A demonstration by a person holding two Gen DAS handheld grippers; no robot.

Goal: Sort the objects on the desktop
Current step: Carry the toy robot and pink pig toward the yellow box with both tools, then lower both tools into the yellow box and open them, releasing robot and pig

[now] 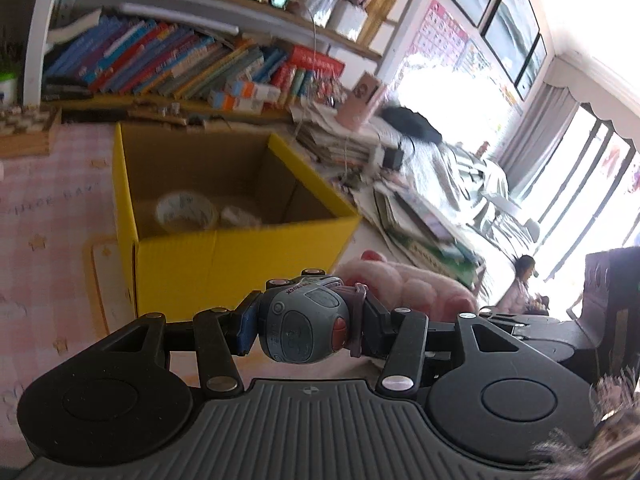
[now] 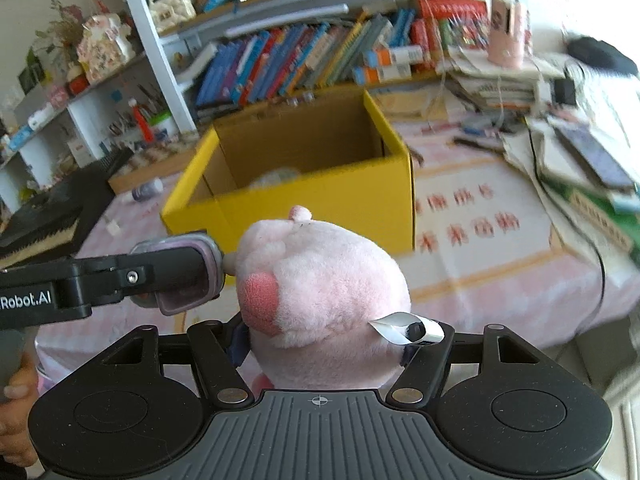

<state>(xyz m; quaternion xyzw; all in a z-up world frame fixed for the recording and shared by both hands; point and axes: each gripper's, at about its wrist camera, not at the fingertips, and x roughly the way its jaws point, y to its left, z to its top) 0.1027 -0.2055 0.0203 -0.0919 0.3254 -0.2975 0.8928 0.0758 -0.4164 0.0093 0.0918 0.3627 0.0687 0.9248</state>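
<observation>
Crowded bookshelves (image 2: 288, 52) back a pink-clothed counter (image 2: 480, 248) where an open yellow cardboard box (image 2: 304, 196) waits as the likely sorting bin, near which the right gripper (image 2: 324, 344) clenches a pink plush toy (image 2: 320, 280) and the left gripper (image 1: 306, 330) clamps a small grey toy car (image 1: 304, 320), both seemingly bound for it.

Your table (image 2: 480, 264) wears a pink checked cloth. On it you have an open yellow cardboard box (image 2: 320, 204), a small bottle lying on its side (image 2: 146, 190) to the box's left, and slumped stacks of papers and books (image 2: 568, 152) on the right.
</observation>
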